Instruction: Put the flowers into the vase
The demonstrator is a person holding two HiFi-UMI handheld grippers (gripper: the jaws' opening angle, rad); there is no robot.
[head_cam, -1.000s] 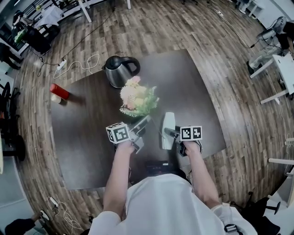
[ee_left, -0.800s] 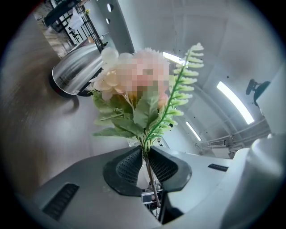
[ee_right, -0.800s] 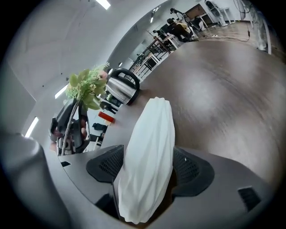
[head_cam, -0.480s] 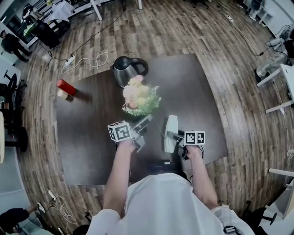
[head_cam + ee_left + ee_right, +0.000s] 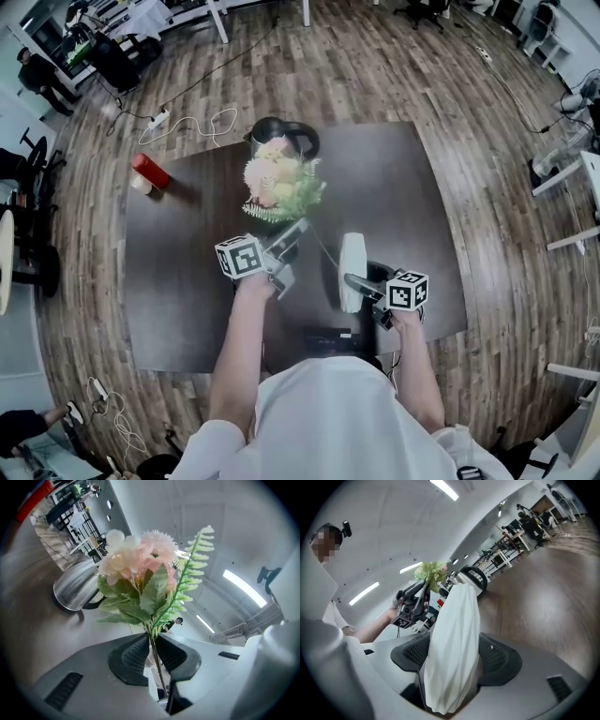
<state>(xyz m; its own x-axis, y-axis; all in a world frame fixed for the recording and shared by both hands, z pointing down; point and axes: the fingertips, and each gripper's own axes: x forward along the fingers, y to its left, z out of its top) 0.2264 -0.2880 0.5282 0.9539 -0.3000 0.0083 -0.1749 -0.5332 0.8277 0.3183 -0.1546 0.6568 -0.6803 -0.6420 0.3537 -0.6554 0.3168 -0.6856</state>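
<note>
- nearest you, both bare forearms reach out from a white shirt over the dark table point(image 5: 178, 300).
- your left gripper point(image 5: 296, 231) is clamped on the flowers point(image 5: 277, 184). in the left gripper view its two black pads are almost together, with the thin green stems pinched between them.
- the flowers are a bunch of pale pink and cream blooms with green leaves and a fern frond. they stick out past the left jaw tips, over the far half of the table.
- your right gripper point(image 5: 356, 281) grips the white vase point(image 5: 351, 262). in the right gripper view its pads press on both sides of the twisted, ribbed body, which runs lengthwise along the jaws and out beyond their tips.
- the vase is just right of the left gripper and apart from the blooms. the stems are not in it.
- beyond the bunch, a steel kettle point(image 5: 291, 129) with a black handle stands near the table's far edge, partly hidden by the blooms.
- at the far left of the table a red cylinder point(image 5: 150, 172) lies tilted, with a small pale thing just beside it.
- past the table, a white cable point(image 5: 202, 122) loops on the wood floor point(image 5: 375, 56).
</note>
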